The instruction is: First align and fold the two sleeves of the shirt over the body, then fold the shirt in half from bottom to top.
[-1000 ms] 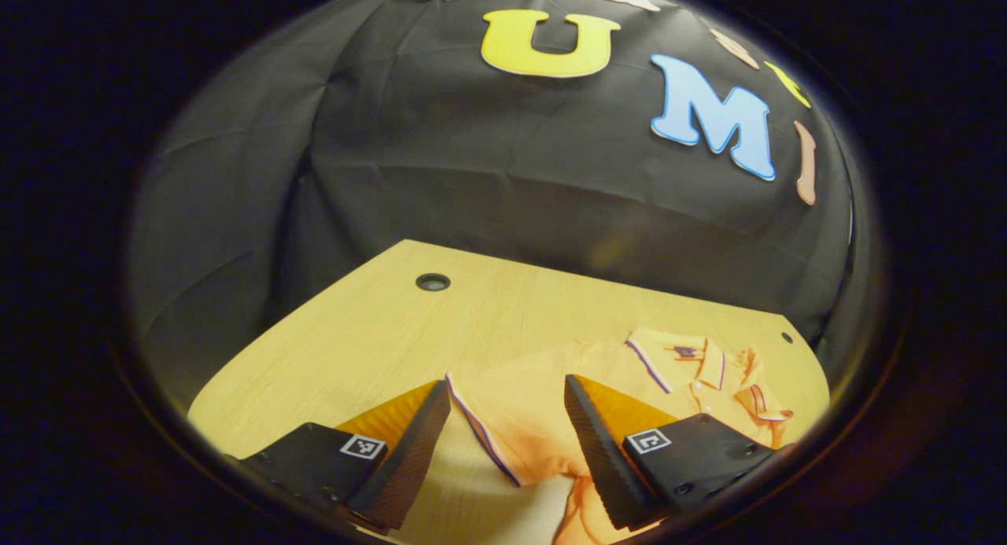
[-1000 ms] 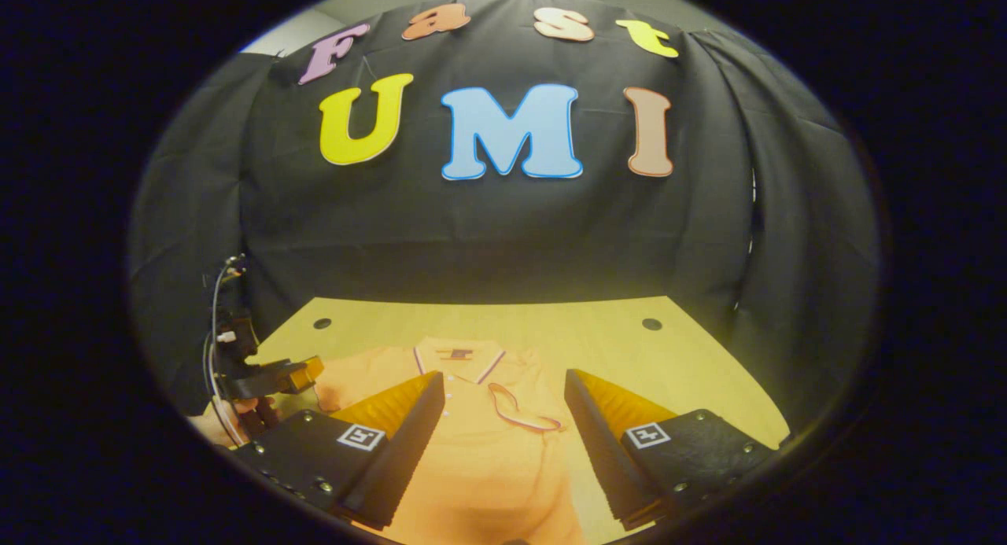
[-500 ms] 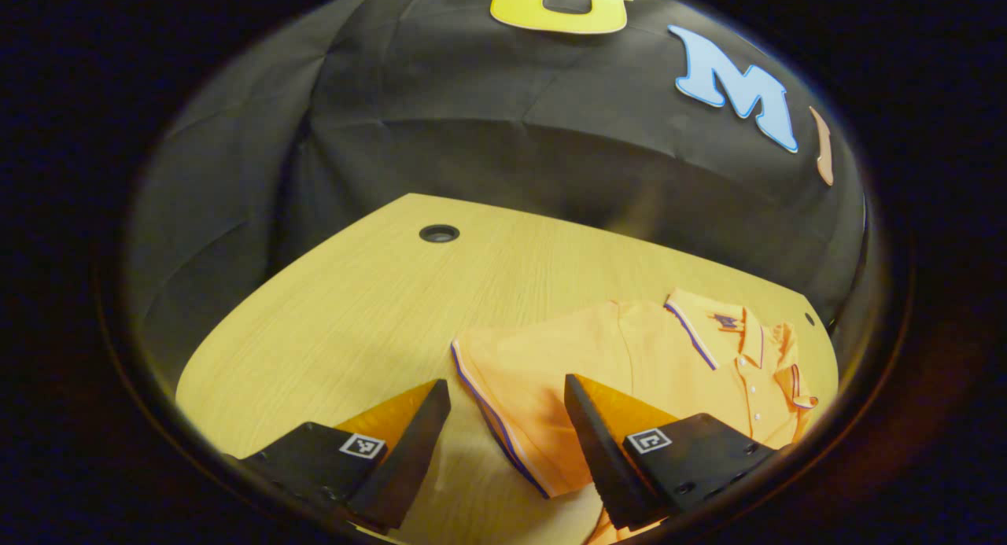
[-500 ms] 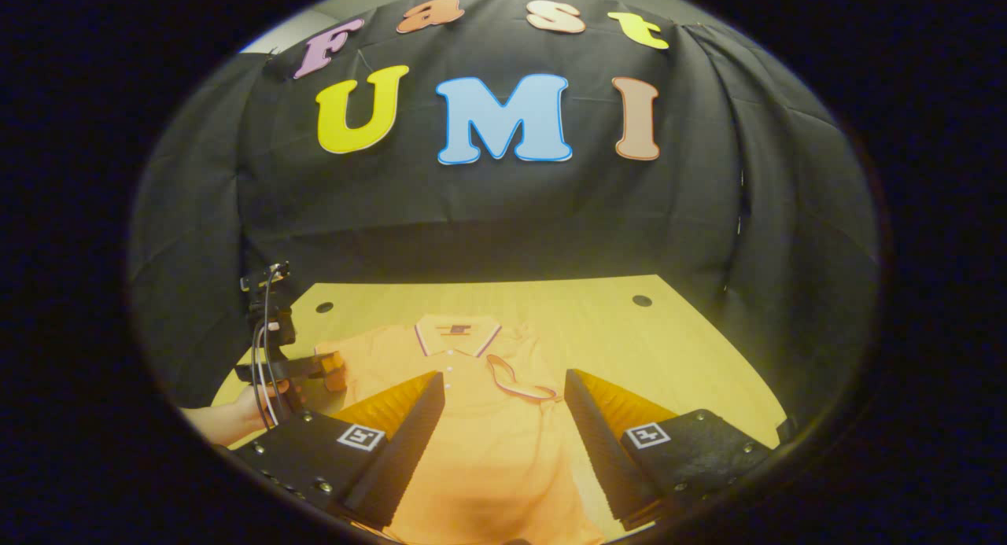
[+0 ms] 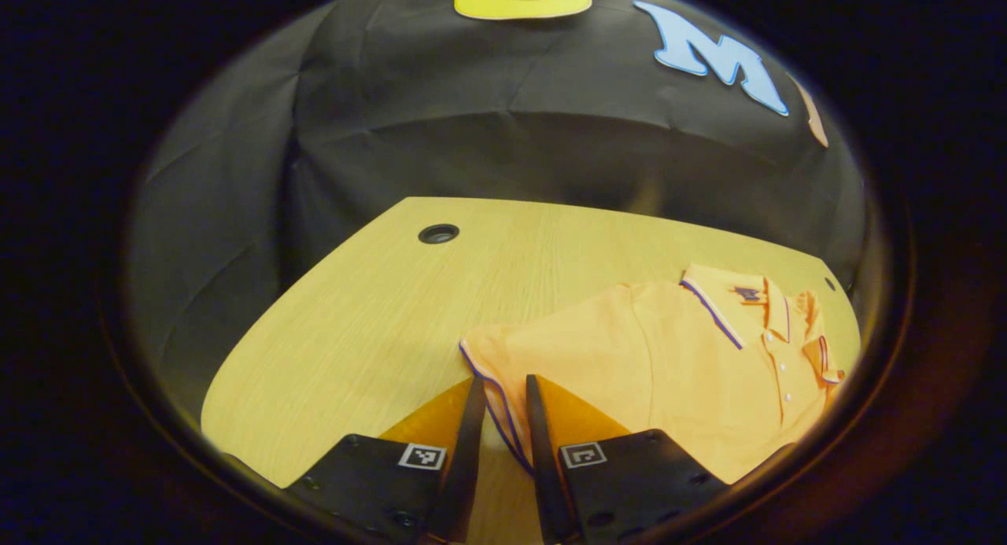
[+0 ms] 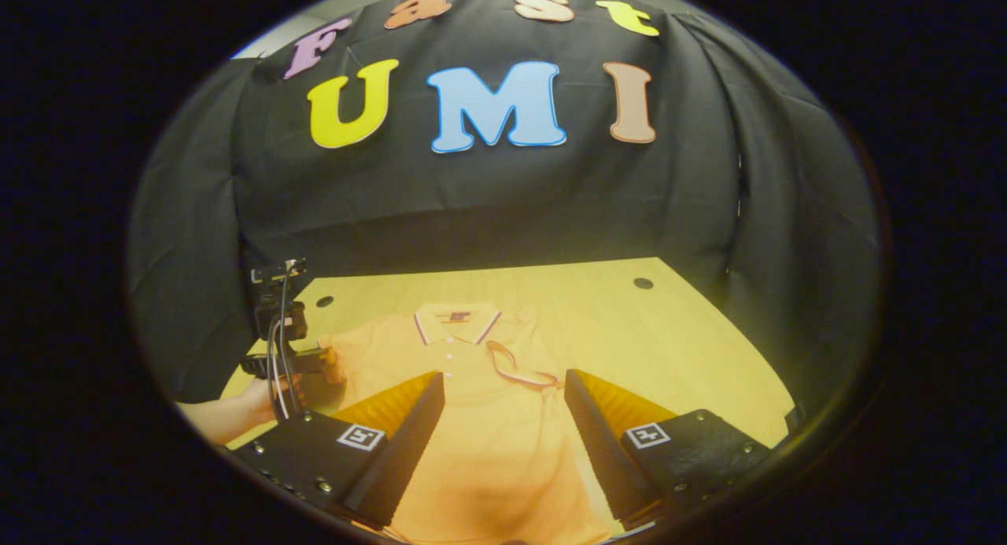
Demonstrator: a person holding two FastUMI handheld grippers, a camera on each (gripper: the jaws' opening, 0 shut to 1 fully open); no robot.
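1. Left gripper (image 5: pixel 501 419): fingers nearly closed on the trimmed cuff of the left sleeve (image 5: pixel 492 372), apparently to lift it over the body.
2. Orange shirt (image 6: pixel 472 419): flat on the tabletop (image 6: pixel 669 340), collar toward the wall.
3. Right gripper (image 6: pixel 503 419): fingers spread wide, grasping nothing, above the shirt's lower body, right sleeve (image 6: pixel 519 368) already folded in.

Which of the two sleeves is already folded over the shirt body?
The sleeve near the right gripper; the other sleeve lies spread, between the left gripper's fingers.
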